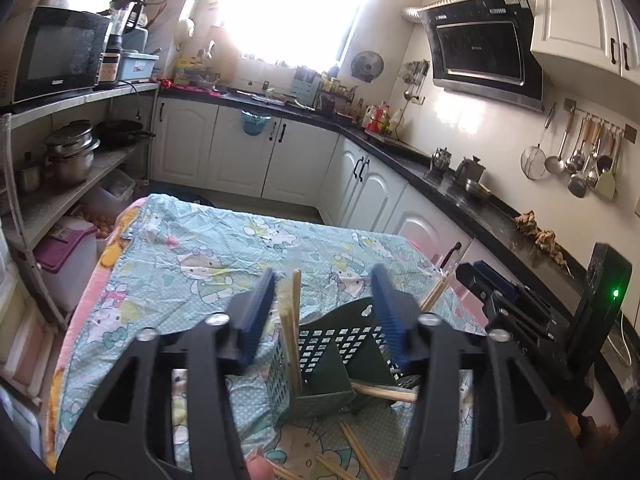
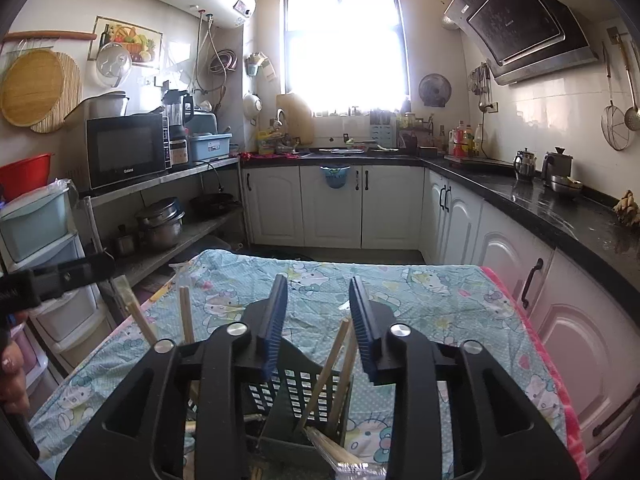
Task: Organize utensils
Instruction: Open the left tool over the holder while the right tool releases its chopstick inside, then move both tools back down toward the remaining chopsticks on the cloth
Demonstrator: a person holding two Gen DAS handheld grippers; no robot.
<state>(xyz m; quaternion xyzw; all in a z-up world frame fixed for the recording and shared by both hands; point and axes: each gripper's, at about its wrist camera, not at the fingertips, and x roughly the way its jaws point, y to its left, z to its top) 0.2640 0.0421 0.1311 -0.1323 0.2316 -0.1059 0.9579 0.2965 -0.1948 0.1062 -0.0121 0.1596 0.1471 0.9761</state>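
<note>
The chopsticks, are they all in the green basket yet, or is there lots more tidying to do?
Partly done. Several chopsticks already stand in the green basket. Nothing is in hand right now: the left gripper and right gripper both hang open over the basket with nothing pressed between their pads. Left to do: loose chopsticks lie on the tablecloth beside the basket.
</note>
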